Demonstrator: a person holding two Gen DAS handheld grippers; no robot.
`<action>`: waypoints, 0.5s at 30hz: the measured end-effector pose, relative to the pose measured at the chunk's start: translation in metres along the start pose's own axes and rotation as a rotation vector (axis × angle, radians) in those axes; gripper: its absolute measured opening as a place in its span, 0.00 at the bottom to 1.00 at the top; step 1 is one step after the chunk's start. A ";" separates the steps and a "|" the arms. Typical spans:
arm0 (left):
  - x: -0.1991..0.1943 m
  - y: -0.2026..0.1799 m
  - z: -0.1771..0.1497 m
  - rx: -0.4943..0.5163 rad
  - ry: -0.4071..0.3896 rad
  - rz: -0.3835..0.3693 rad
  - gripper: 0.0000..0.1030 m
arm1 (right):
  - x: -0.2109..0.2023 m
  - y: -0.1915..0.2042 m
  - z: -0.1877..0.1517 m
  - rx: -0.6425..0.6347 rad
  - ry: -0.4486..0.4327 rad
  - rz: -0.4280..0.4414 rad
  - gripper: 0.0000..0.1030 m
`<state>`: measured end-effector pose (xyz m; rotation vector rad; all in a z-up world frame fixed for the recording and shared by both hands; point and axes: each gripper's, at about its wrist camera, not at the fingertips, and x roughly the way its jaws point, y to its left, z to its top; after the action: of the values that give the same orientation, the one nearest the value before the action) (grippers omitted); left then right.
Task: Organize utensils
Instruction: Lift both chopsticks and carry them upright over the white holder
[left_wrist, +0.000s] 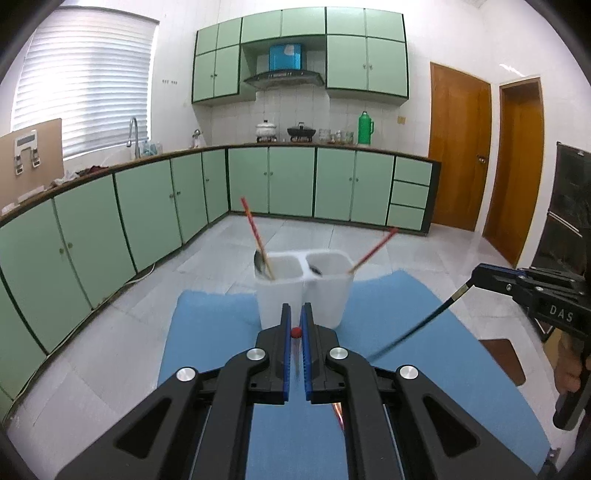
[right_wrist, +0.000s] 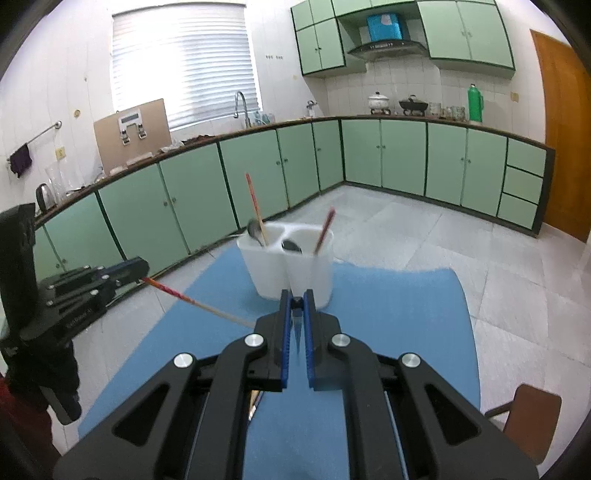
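A white two-compartment utensil holder (left_wrist: 303, 291) stands on a blue mat (left_wrist: 424, 332); it also shows in the right wrist view (right_wrist: 291, 264). Each compartment holds a red chopstick (left_wrist: 255, 234) (left_wrist: 373, 251) and a metal spoon (left_wrist: 259, 261). My left gripper (left_wrist: 295, 317) is shut on a red chopstick (left_wrist: 295, 333), seen end-on, just in front of the holder; the same chopstick (right_wrist: 195, 304) shows from the side. My right gripper (right_wrist: 296, 301) is shut on a black chopstick (right_wrist: 296, 303), which slants down in the left wrist view (left_wrist: 417, 328).
The mat (right_wrist: 388, 314) lies on a white table. A brown chair (right_wrist: 532, 421) stands at the right edge. Green kitchen cabinets (left_wrist: 147, 206), a counter and wooden doors (left_wrist: 458, 147) lie beyond the table.
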<state>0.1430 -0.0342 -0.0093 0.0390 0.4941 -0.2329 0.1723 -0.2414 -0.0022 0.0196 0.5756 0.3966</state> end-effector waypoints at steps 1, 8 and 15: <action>0.002 0.001 0.005 0.000 -0.006 -0.003 0.05 | 0.000 -0.001 0.005 -0.002 0.000 0.003 0.06; 0.005 0.005 0.035 0.011 -0.052 -0.021 0.05 | 0.007 0.002 0.045 -0.034 -0.019 0.027 0.06; -0.008 0.004 0.074 0.035 -0.148 -0.027 0.05 | 0.000 0.002 0.095 -0.063 -0.085 0.094 0.06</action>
<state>0.1716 -0.0352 0.0595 0.0491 0.3431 -0.2693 0.2222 -0.2305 0.0776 0.0033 0.4788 0.5026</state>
